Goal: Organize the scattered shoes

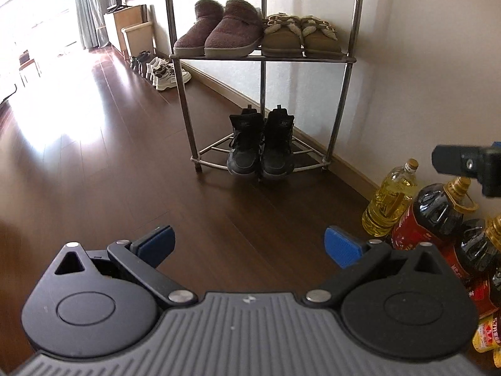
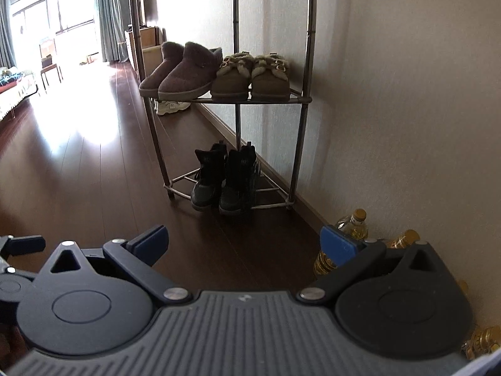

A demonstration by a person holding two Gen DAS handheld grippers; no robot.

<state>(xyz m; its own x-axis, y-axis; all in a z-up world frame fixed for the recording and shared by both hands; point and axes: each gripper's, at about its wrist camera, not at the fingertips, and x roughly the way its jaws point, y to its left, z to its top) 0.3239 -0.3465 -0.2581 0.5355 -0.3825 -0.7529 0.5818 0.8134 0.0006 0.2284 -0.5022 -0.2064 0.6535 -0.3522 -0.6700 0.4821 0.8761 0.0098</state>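
Note:
A metal corner shoe rack (image 1: 263, 59) (image 2: 247, 101) stands against the wall. Its middle shelf carries a pair of brown fuzzy slippers (image 1: 219, 31) (image 2: 180, 72) and a pair of tan fur-lined shoes (image 1: 300, 36) (image 2: 250, 76). A pair of black high-top sneakers (image 1: 260, 145) (image 2: 224, 178) sits on the bottom tier, toes toward me. My left gripper (image 1: 250, 246) hangs open over bare floor, well short of the rack. My right gripper (image 2: 244, 242) is also open with nothing between its fingers; part of it shows at the right edge of the left wrist view (image 1: 469, 164).
Cooking oil bottles (image 1: 391, 200) (image 2: 344, 238) stand on the floor by the wall at right. More shoes (image 1: 162, 73) line the baseboard beyond the rack, with a white sneaker (image 2: 170, 106) among them. The dark wood floor (image 1: 109, 156) stretches left toward bright windows, a chair (image 2: 50, 62) and a cabinet (image 1: 125, 22).

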